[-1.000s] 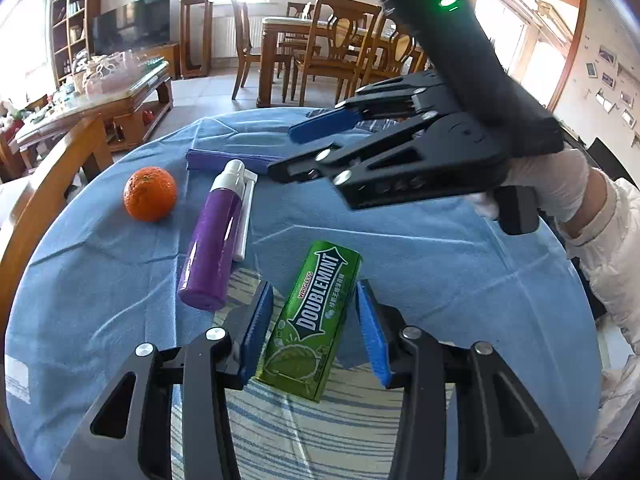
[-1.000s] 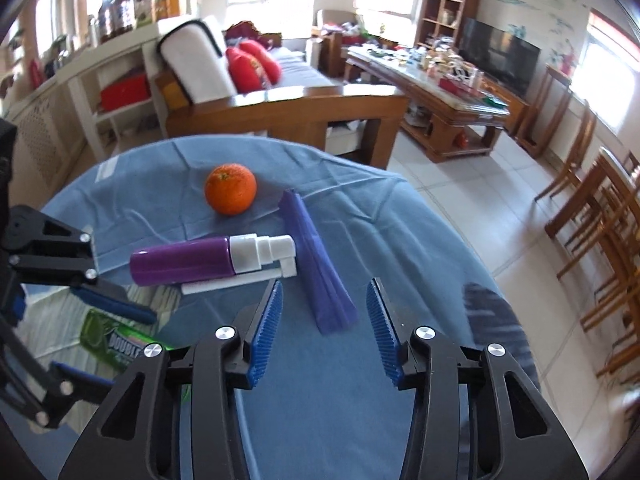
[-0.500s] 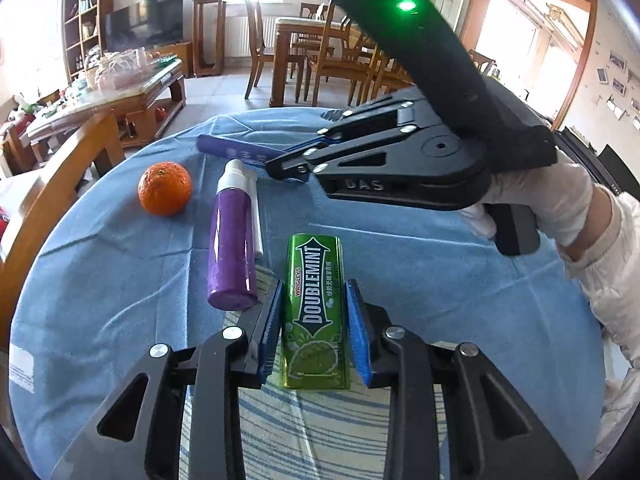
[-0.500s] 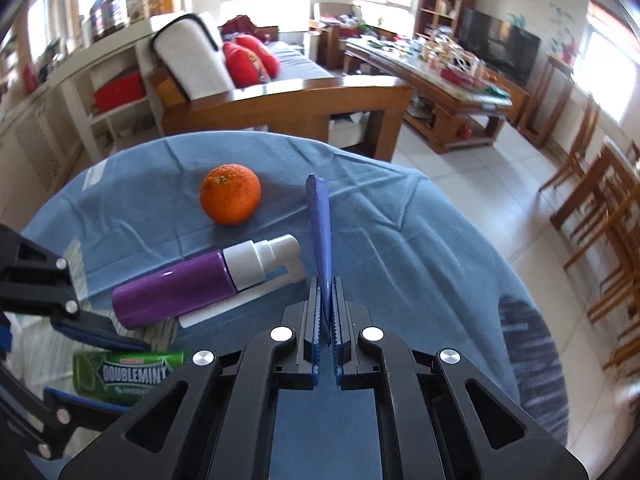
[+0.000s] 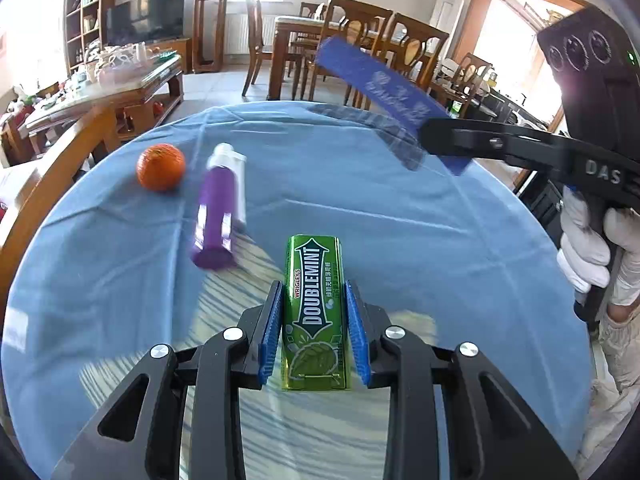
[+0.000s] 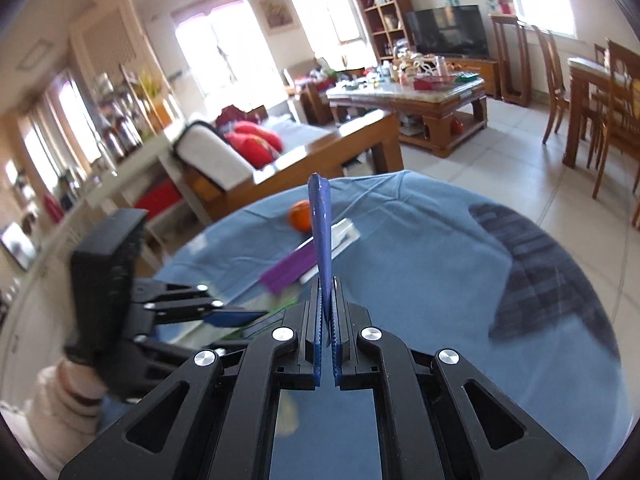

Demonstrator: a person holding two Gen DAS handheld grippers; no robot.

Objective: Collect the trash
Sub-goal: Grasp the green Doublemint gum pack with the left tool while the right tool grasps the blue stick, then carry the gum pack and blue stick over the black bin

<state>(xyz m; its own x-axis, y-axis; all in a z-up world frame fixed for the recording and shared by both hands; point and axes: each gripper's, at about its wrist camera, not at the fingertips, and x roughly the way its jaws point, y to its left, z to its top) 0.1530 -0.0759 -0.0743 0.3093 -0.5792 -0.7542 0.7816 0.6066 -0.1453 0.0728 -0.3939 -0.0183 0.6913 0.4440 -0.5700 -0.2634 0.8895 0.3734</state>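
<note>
Left gripper has its fingers clenched on the green Doublemint gum pack, just above the blue-clothed worktop. Right gripper is clamped tight on a flat blue wrapper, held edge-up in the air. The orange and purple spray bottle lie on the cloth beyond.
</note>
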